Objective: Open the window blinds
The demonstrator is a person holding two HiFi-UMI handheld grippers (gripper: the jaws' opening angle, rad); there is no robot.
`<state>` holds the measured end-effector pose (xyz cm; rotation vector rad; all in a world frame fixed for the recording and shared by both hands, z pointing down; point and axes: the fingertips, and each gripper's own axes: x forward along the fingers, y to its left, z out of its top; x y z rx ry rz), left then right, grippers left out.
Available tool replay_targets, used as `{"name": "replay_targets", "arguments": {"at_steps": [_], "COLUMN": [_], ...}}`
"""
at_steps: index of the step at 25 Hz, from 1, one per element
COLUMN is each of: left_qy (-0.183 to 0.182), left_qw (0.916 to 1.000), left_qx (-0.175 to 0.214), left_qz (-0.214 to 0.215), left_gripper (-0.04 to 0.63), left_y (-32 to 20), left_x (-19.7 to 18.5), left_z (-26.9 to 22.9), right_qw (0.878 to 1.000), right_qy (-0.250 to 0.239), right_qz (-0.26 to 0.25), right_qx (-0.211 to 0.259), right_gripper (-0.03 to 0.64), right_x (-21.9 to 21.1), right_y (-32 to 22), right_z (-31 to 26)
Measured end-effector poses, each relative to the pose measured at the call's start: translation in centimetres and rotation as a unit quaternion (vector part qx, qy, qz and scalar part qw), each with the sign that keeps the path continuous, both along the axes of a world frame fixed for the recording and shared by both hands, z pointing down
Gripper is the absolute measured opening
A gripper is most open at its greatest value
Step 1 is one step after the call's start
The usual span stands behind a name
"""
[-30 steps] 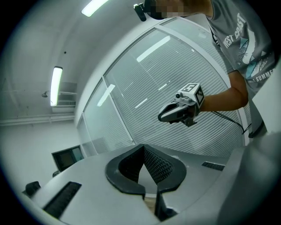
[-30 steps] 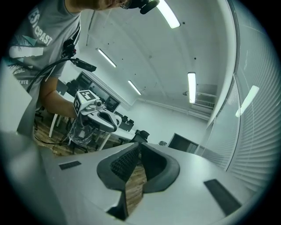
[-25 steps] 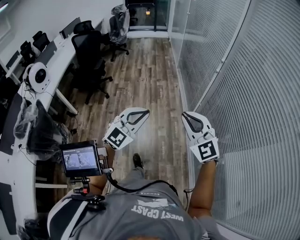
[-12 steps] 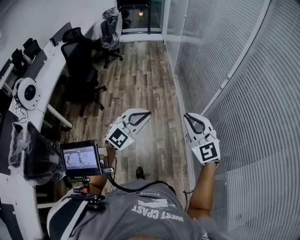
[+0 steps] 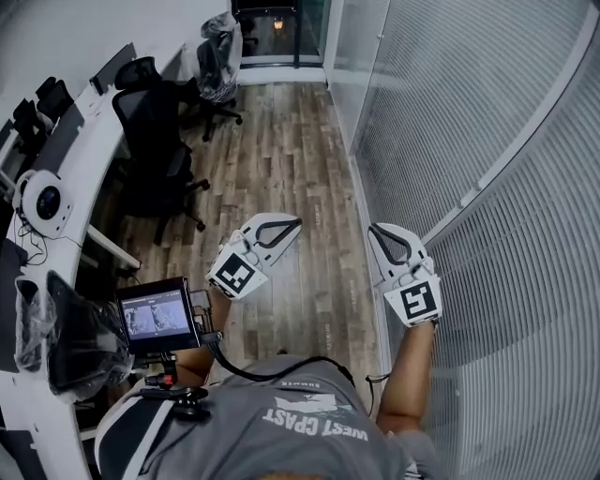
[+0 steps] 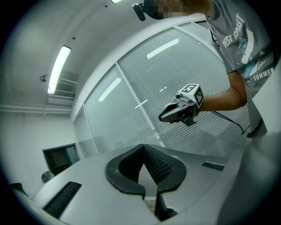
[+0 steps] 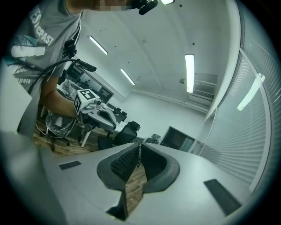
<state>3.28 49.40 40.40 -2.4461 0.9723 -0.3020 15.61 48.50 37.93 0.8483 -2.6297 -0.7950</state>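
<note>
White slatted window blinds (image 5: 487, 141) hang lowered behind the glass wall on the right, with a metal frame post (image 5: 511, 164) between panels. My left gripper (image 5: 292, 223) is held level over the wood floor, shut and empty. My right gripper (image 5: 373, 228) is also shut and empty, close to the foot of the blinds but not touching them. In the left gripper view my shut jaws (image 6: 142, 147) face the blinds (image 6: 127, 118), with the right gripper (image 6: 161, 117) in front of them. In the right gripper view the shut jaws (image 7: 139, 145) face the office and the left gripper (image 7: 119, 120).
A long white desk (image 5: 70, 150) runs along the left with black office chairs (image 5: 155, 141) and a round white device (image 5: 42, 202). A wood-floor aisle (image 5: 281, 150) leads to a dark doorway (image 5: 277, 28). A small screen (image 5: 157, 314) sits on the person's chest rig.
The view has advanced along the aisle: desk, chairs and blind panels have slid back past me. Both grippers keep the same pose, shut and side by side.
</note>
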Motion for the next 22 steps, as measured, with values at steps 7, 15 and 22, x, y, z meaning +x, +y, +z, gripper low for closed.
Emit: {"name": "replay_targets", "arguments": {"at_steps": [7, 15, 22], "left_qy": [0.006, 0.002, -0.017], "left_qw": [0.9999, 0.9992, 0.9987], "left_qx": [0.002, -0.001, -0.017], "left_qz": [-0.016, -0.039, -0.044], "left_gripper": [0.003, 0.003, 0.003], "left_y": [-1.5, -14.0, -23.4], "left_x": [-2.2, -3.5, -1.0], "left_z": [2.0, 0.7, 1.9], "right_qw": [1.0, 0.999, 0.999], "right_qy": [0.004, -0.005, -0.011], "right_qz": [-0.012, -0.035, -0.042], "right_qx": [0.006, 0.006, -0.003], "right_gripper": [0.003, 0.002, 0.003], "right_x": [-1.8, -3.4, -1.3], "right_y": [-1.7, -15.4, -25.5], "right_z": [1.7, 0.1, 0.7]}}
